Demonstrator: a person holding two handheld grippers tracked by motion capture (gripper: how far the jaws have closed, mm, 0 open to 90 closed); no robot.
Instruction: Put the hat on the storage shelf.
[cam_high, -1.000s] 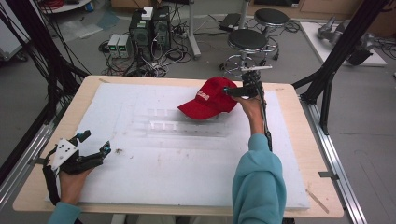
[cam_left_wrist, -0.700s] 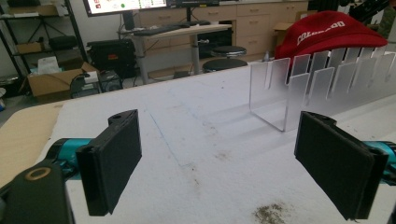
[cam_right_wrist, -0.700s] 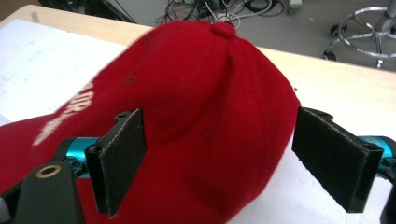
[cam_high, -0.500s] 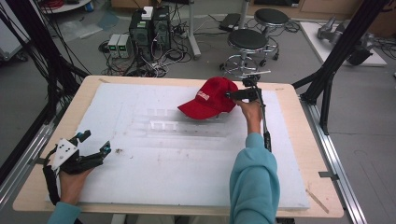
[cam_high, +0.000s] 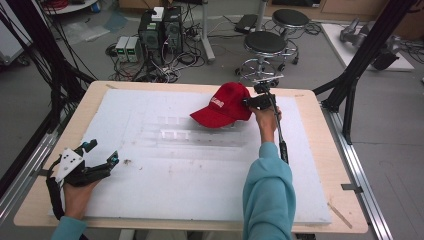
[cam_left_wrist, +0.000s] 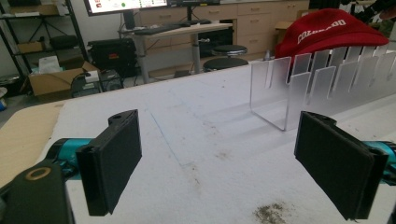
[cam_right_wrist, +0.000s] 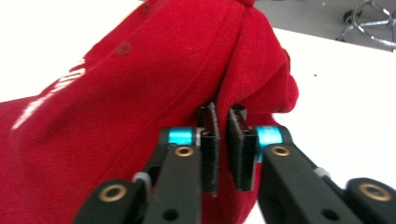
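Red cap (cam_high: 223, 106) sits at the far side of the white foam board (cam_high: 165, 180), a bit right of centre, resting on top of the clear acrylic rack (cam_high: 200, 134) with its brim pointing toward my left. White lettering shows on the front panel. My right gripper (cam_high: 248, 102) is at the cap's right side, and in the right gripper view the jaws have just been closing and are now pinched together on a fold of the red fabric, so I've got a proper clamp on the crown. The fabric bunches up right above the pads (cam_right_wrist: 210, 140).

My left gripper (cam_high: 101, 155) is parked at the near left corner of the board, well apart from the cap, jaws spread wide with nothing between them. From the left gripper view I'm looking across the board at the slotted rack (cam_left_wrist: 322, 79) with the cap (cam_left_wrist: 334, 32) perched on it farther back. There's a small smudge of dirt (cam_left_wrist: 271, 212) on the foam near the left gripper.
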